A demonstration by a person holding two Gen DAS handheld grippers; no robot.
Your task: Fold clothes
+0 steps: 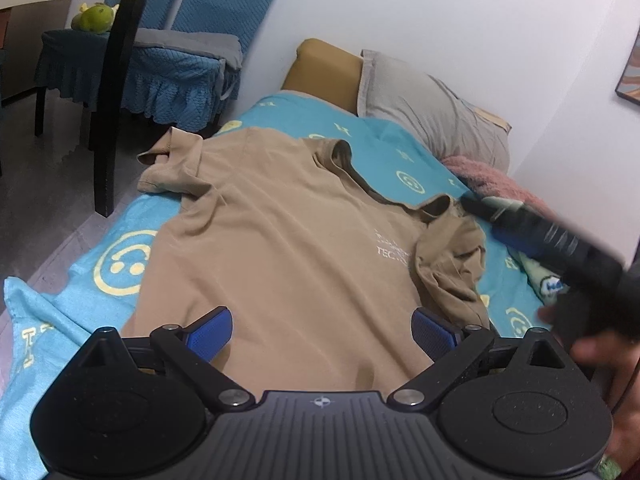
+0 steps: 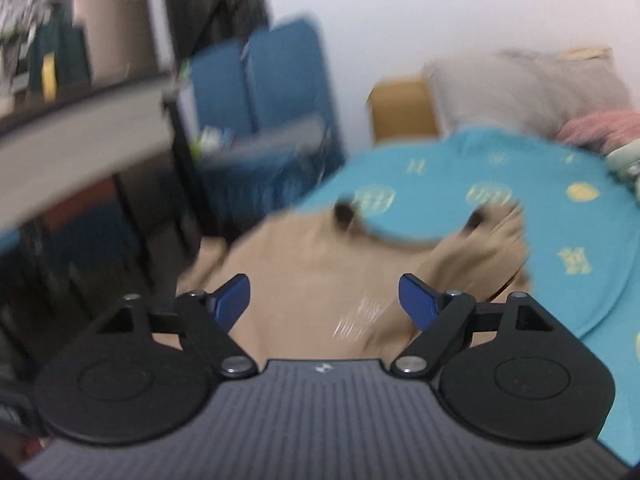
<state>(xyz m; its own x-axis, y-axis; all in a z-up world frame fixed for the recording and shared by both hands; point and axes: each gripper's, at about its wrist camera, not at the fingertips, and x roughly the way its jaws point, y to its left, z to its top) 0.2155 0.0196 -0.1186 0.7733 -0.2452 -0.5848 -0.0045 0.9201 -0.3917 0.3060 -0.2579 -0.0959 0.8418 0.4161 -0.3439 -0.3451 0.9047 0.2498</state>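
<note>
Across the middle of the left wrist frame a tan T-shirt (image 1: 276, 240) lies spread on a turquoise bedspread (image 1: 120, 264) printed with yellow smiley faces; its collar points toward the upper right, one sleeve is crumpled at the upper left, the other is bunched at the right beside faint white lettering; at the bottom of that frame the left gripper (image 1: 322, 334) hovers over the shirt's lower part with its blue pads spread wide and nothing between them; the right gripper (image 1: 540, 232) reaches in from the right edge, blurred, its tip near the collar; in its own blurred view the right gripper (image 2: 324, 302) has its jaws wide apart too, empty, above the shirt; a grey pillow (image 1: 432, 116) sits in the upper right against the white wall; a blue-covered chair (image 1: 176, 72) stands at the upper left.
</note>
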